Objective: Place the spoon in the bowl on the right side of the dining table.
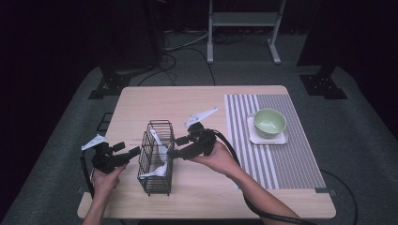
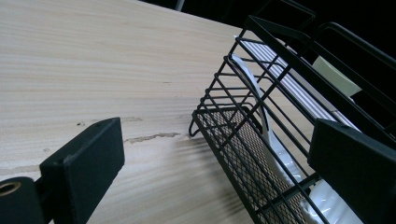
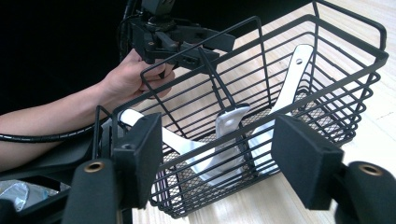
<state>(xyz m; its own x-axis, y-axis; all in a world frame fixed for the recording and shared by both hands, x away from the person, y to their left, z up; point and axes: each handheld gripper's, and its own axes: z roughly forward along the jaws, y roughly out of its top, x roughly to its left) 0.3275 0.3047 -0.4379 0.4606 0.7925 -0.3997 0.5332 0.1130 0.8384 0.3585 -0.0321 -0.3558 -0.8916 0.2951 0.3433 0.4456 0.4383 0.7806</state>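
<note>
two open grippers, left gripper (image 1: 134, 152) and right gripper (image 1: 172, 146), flank the wire basket (image 1: 155, 159) of white spoons (image 1: 159, 149) mid-table; closing off-centre could tip it.

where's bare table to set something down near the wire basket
Free: the far wood strip behind the wire basket, and the near edge of the table in front of it. The striped mat is bare nearer than the green bowl. Crowded: both basket sides, with the left hand-held gripper and right hand-held gripper.
</note>
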